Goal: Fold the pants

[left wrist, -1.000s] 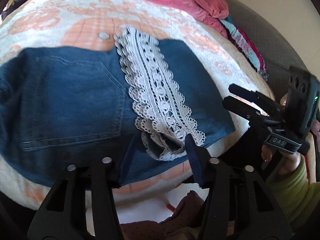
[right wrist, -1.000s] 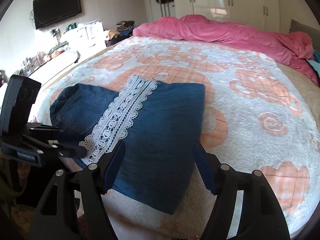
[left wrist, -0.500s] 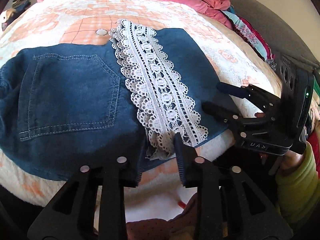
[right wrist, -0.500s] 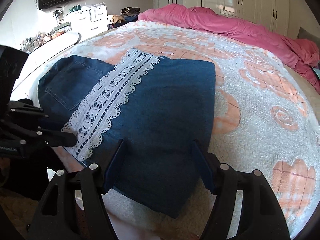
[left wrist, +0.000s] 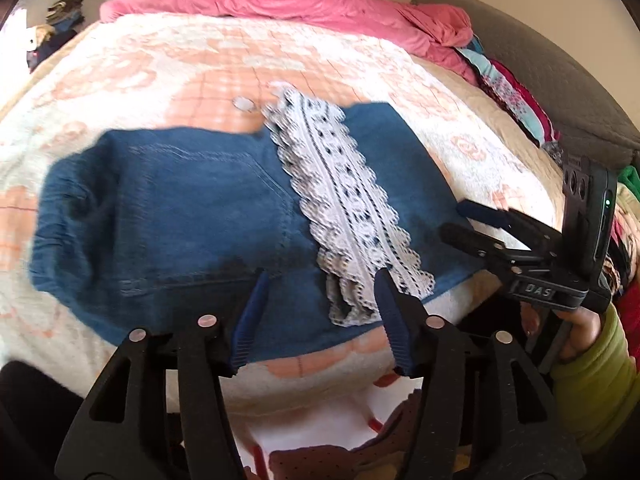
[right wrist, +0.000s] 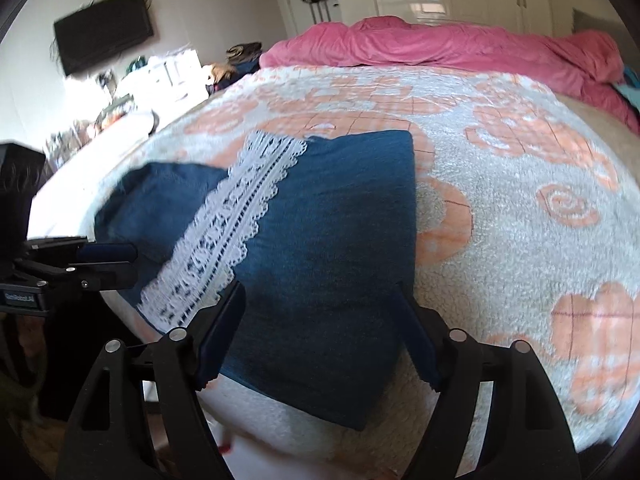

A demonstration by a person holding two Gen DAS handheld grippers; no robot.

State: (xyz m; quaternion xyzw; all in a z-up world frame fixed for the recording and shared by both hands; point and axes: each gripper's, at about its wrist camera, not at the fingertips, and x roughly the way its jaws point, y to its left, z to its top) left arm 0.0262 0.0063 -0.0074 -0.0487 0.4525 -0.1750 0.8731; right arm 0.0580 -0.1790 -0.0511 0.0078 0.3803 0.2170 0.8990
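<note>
1. Holding our left tool [left wrist: 320, 312] wide open, nothing betw. its blue pads, at the near edge of the pants [left wrist: 180, 216].
2. Right tool [right wrist: 320, 332] also spread wide, empty, over the folded denim's near corner.
3. Pants lie folded on the bed [right wrist: 520, 208], white lace trim [left wrist: 344, 200] on top.
4. Pink duvet [right wrist: 460, 52] at the far end.
</note>
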